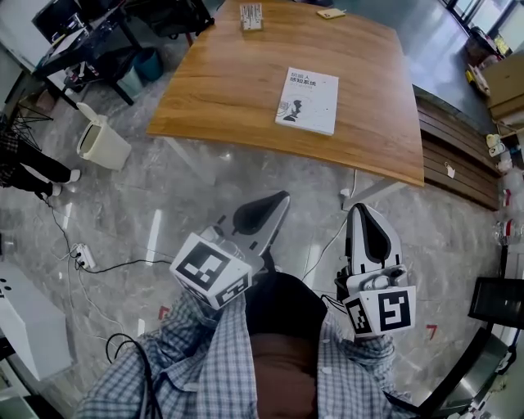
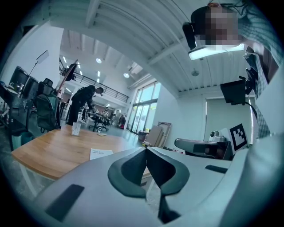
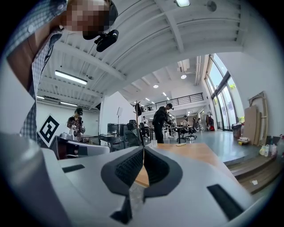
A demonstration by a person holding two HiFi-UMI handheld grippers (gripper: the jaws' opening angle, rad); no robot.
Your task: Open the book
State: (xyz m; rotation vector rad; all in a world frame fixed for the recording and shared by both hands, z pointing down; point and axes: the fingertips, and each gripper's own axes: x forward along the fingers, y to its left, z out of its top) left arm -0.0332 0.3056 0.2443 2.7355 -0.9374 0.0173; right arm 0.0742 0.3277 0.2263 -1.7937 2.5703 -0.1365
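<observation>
A white closed book (image 1: 308, 100) lies flat on the wooden table (image 1: 229, 90), near its front right part; in the left gripper view the book (image 2: 101, 154) shows as a thin white slab. My left gripper (image 1: 282, 199) hangs over the floor in front of the table, jaws shut and empty. My right gripper (image 1: 361, 211) is beside it to the right, also shut on nothing. Both are well short of the book. In the left gripper view the left gripper (image 2: 146, 149) tips meet; in the right gripper view the right gripper (image 3: 143, 148) tips meet too.
A white bin (image 1: 102, 142) stands on the marble floor left of the table. A small box (image 1: 251, 15) and a tan item (image 1: 331, 13) lie at the table's far edge. Cables (image 1: 90, 263) trail on the floor at left. Wooden steps (image 1: 458, 155) run along the right.
</observation>
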